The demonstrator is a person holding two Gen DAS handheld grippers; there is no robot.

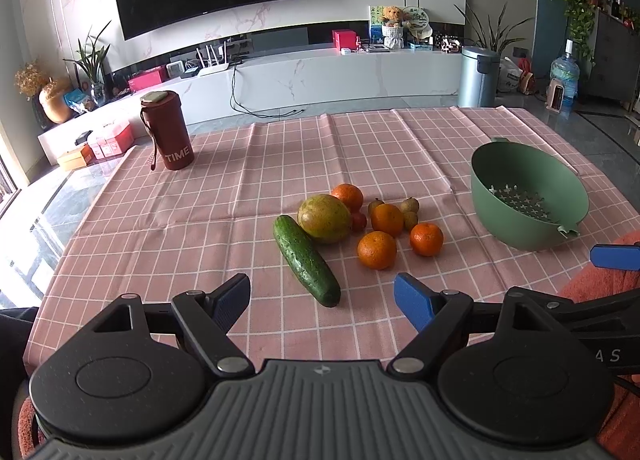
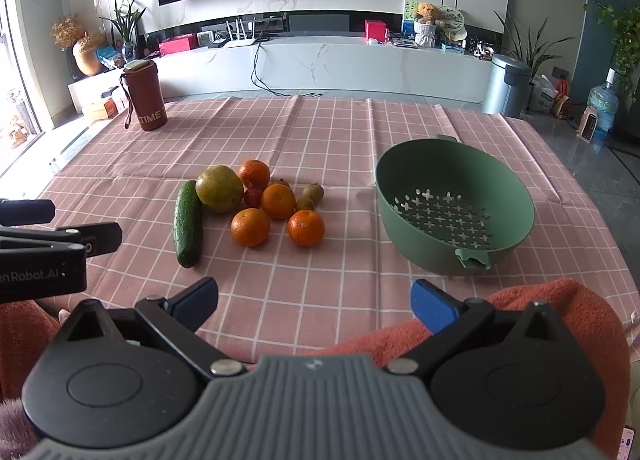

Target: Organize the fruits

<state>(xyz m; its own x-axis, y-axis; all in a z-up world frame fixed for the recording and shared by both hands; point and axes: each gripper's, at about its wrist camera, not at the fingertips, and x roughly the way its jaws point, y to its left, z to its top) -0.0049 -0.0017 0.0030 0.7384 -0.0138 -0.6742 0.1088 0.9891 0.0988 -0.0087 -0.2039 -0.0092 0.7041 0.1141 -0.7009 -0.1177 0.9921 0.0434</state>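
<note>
Fruit is gathered in a loose cluster on the pink checked cloth of the surface (image 2: 320, 292), ahead of both tools and untouched by either. A cucumber (image 1: 306, 260) is laid at the cluster's left edge, its near end closest to the left tool (image 1: 322, 300), which is held low over the cloth with its jaws spread wide and nothing between them. A large green-yellow fruit (image 1: 324, 218) is set against the cucumber's far end, and four oranges (image 1: 377, 250) are grouped to its right, together with a small red fruit (image 1: 359, 221) and a few small brownish fruits (image 1: 410, 205). A green colander bowl (image 2: 516, 188) with a perforated bottom is seen empty to the right of the cluster, apart from the fruit and nearest to the right tool (image 2: 316, 302). The right tool is likewise released, its blue fingers (image 2: 434, 306) parted wide above the near edge of the surface, level and pointed toward the gap between oranges and bowl. An orange-red fleece sleeve (image 2: 560, 316) is seen behind it. Each tool is caught at the edge of the other's view, side by side. A dark red bottle (image 1: 168, 130) marked TIME is stood at the far left corner, well apart from the fruit.
</note>
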